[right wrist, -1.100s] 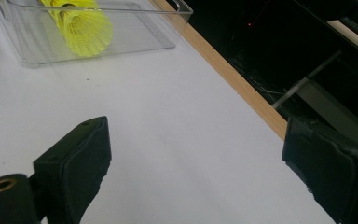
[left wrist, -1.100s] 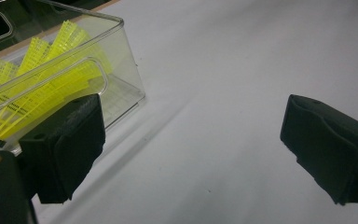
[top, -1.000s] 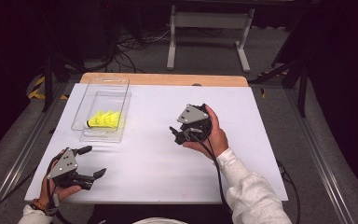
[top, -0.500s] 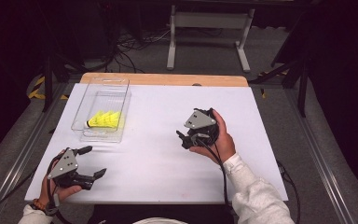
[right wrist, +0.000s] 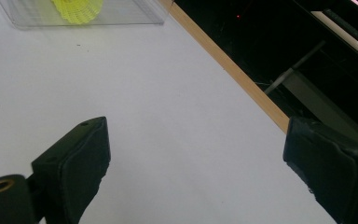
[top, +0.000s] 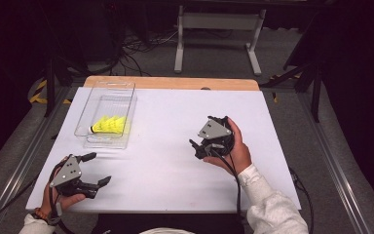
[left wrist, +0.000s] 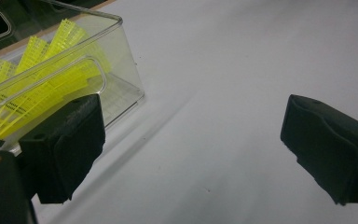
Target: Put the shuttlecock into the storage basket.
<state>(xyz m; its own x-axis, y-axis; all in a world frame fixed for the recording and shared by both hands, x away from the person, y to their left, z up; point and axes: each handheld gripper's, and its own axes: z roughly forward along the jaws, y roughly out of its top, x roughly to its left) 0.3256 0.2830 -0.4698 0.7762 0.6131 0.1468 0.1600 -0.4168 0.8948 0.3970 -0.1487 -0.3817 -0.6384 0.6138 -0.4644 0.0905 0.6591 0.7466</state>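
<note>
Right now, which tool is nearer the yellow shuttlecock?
Left. The left tool sits just below the clear box holding the yellow shuttlecock, toward the person. The right tool is farther off across the table, to its right.

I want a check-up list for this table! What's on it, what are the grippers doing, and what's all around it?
Surface: white table top with a wooden strip along the far edge; bare apart from the box.
Job's things: yellow shuttlecocks lying inside a clear plastic box at the far left of the table.
Clutter: nothing seen.
Grippers: left gripper open, at the near left corner, holding nothing. Right gripper open, right of centre, holding nothing.
Cables: a black cable runs from the right gripper along the sleeve; more cables lie on the floor behind the table.
Surroundings: grey floor, a white metal stand beyond the table, dark curtains on both sides.
</note>
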